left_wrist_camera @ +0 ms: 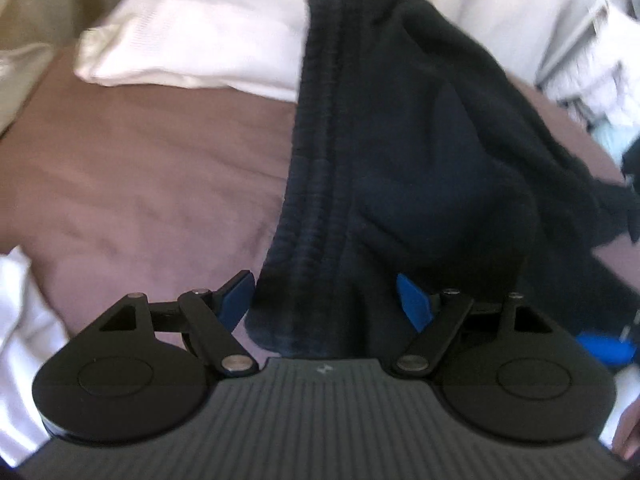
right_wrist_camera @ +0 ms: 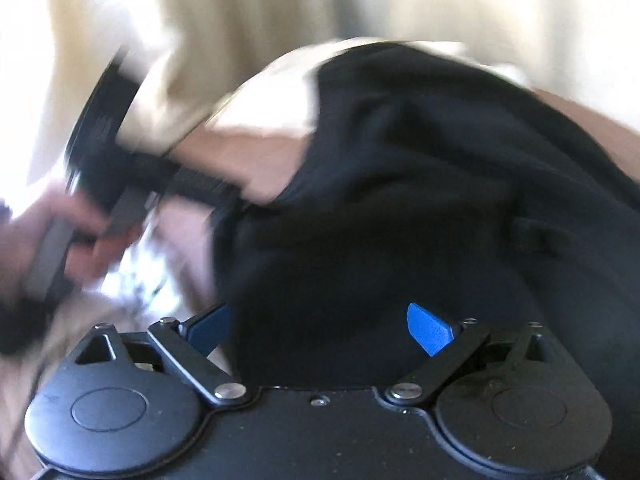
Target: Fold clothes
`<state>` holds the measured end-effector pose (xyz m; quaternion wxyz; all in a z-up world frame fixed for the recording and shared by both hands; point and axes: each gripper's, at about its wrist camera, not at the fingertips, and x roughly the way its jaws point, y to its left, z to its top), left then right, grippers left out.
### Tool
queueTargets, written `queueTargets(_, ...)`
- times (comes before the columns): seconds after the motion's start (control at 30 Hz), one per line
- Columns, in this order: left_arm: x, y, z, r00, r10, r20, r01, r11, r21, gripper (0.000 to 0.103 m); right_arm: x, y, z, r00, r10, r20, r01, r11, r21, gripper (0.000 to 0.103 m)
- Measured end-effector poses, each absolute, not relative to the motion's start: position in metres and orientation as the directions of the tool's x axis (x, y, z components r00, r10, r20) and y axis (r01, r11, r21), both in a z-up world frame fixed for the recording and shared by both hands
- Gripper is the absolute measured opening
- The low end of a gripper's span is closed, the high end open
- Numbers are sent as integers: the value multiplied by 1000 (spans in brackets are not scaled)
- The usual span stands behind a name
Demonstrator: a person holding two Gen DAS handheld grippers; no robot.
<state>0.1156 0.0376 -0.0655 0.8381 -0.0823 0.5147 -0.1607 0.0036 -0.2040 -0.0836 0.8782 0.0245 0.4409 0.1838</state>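
Note:
A dark navy garment with a ribbed waistband lies crumpled on the mauve bedsheet. Its near end runs between the blue pads of my left gripper. Those jaws stand wide apart, and the left pad sits just beside the cloth's edge without pressing it. In the right wrist view, which is blurred, the same garment fills the middle. My right gripper stands open over it, with dark cloth between its spread pads. At the left of that view a hand holds the left gripper's black body.
A folded white cloth lies at the back of the bed, partly under the garment. More white fabric sits at the near left edge. A pile of pale laundry is at the right. Cream fabric hangs behind.

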Motion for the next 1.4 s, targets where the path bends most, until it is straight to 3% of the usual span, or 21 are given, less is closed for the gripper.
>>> queueTargets(0.07, 120, 46, -67, 410, -383, -828, 147, 923, -355, 98, -8, -187, -91, 535, 346, -771, -331, 925, 185, 97)
queueTargets(0.17, 139, 50, -94, 289, -418, -861, 63, 906, -419, 99, -25, -175, -109, 527, 292, -798, -358, 928, 103, 97)
queueTargets(0.23, 154, 54, -118, 180, -438, -881, -29, 893, -450, 99, -36, -156, -123, 552, 199, -810, -420, 905, -64, 97)
queueTargets(0.33, 156, 61, -123, 193, -498, -845, -60, 854, -517, 97, -42, -138, -138, 555, 143, -820, -492, 851, -185, 97)
queueTargets(0.4, 152, 57, -115, 222, -545, -808, 5, 830, -558, 49, -40, -137, -152, 549, 89, -831, -503, 830, -243, 96)
queueTargets(0.47, 143, 55, -97, 304, -554, -775, 59, 823, -565, 39, -35, -141, -165, 541, 34, -840, -493, 822, -284, 86)
queueTargets(0.5, 134, 55, -81, 384, -536, -752, 99, 834, -543, 36, -34, -144, -167, 547, 33, -836, -488, 825, -287, 75)
queueTargets(0.53, 118, 54, -57, 487, -482, -728, 141, 866, -480, 36, -33, -147, -167, 555, 31, -831, -478, 830, -289, 53)
queueTargets(0.6, 75, 54, -8, 685, -375, -625, 192, 920, -342, 35, -31, -153, -155, 586, 33, -810, -433, 857, -279, 22)
queueTargets(0.63, 56, 58, 9, 728, -362, -581, 191, 923, -335, 35, -33, -159, -139, 620, 76, -781, -411, 879, -241, 20)
queueTargets(0.67, 40, 62, 25, 765, -350, -541, 191, 925, -330, 36, -37, -165, -122, 649, 127, -750, -394, 900, -188, 20)
queueTargets(0.73, 33, 63, 33, 768, -335, -546, 201, 935, -291, 37, -47, -178, -97, 664, 243, -707, -388, 921, -48, 20)
queueTargets(0.83, 56, 41, -5, 687, -183, -703, 153, 982, -107, 49, -50, -192, -104, 548, 406, -732, -426, 888, 174, 20)
queueTargets(0.87, 68, 36, -20, 613, -137, -778, 111, 990, -87, 48, -48, -192, -116, 502, 421, -755, -436, 878, 199, 20)
queueTargets(0.93, 79, 35, -28, 587, -160, -794, 103, 987, -123, 51, -47, -188, -133, 453, 407, -793, -452, 872, 189, 20)
queueTargets(1.17, 81, 41, -18, 678, -119, -725, 91, 993, -77, 58, -38, -199, -147, 395, 437, -808, -479, 849, 224, 22)
queueTargets(1.3, 89, 38, -23, 684, -160, -712, 140, 986, -88, 58, -41, -206, -140, 393, 472, -790, -444, 849, 286, 46)
queueTargets(1.4, 73, 31, -17, 732, -217, -646, 206, 974, -94, 58, -50, -208, -114, 435, 488, -757, -447, 846, 289, 48)
